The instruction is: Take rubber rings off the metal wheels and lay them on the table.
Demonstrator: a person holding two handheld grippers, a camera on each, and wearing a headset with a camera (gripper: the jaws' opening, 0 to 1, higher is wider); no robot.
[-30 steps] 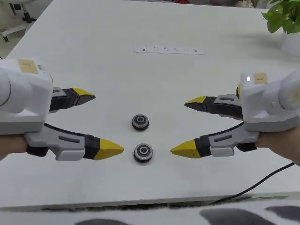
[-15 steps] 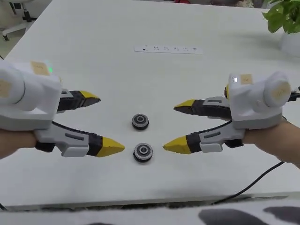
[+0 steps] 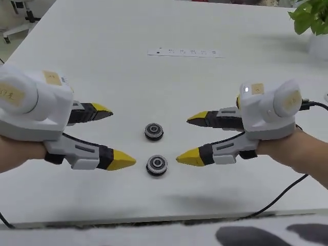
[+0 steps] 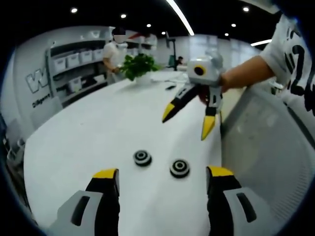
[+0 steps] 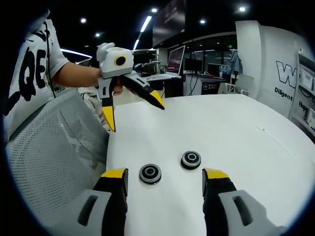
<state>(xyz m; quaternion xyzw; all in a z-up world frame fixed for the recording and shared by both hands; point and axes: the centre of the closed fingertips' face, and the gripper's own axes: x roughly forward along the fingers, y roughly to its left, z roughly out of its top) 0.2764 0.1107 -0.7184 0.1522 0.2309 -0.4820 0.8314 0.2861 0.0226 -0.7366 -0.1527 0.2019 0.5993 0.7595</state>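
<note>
The near wheel (image 3: 157,165) and far wheel (image 3: 154,131) are laid flat on the table (image 3: 128,66), midway between left gripper (image 3: 122,137) and right gripper (image 3: 183,139) — fingers (image 3: 120,160) on both spread, nothing held — neither side is favoured.

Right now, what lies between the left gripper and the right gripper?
In the head view, the near metal wheel and the far metal wheel lie between the left gripper and the right gripper, touching neither.

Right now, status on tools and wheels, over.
Left tool open, right tool open, both empty. Near wheel and far wheel flat on table between them, rings on. Nothing in the way.
</note>
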